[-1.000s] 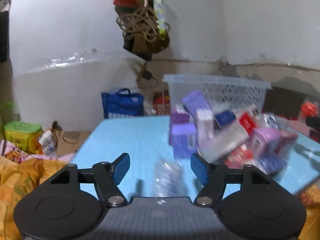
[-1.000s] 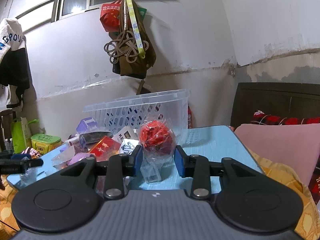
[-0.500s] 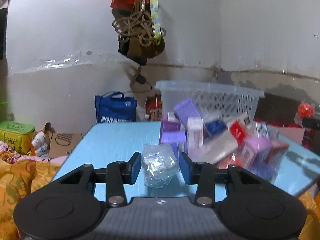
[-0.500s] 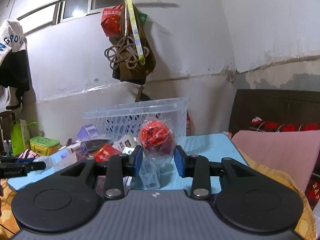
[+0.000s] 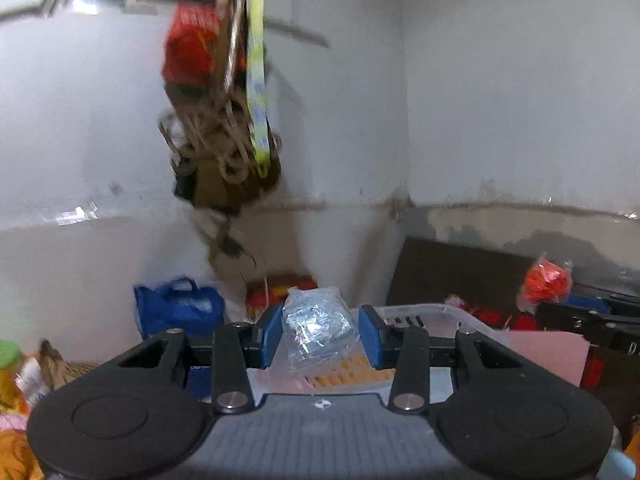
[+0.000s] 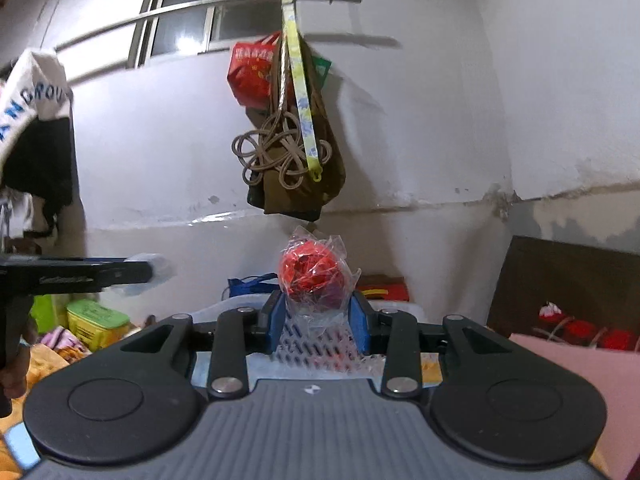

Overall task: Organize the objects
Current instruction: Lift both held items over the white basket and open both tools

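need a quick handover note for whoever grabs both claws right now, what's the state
Left claw: shut on a clear crinkly plastic packet, held in the air.
Right claw: shut on a red ball in clear wrap, also held in the air.
The white slotted basket sits just below and ahead of both claws.
Done: both items are picked up.
Left: probably drop each into the basket, then go for more items; the table is out of view here.

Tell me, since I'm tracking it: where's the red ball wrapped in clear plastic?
In the right wrist view, centre, pinched in the right gripper, the red ball hangs above the white basket.
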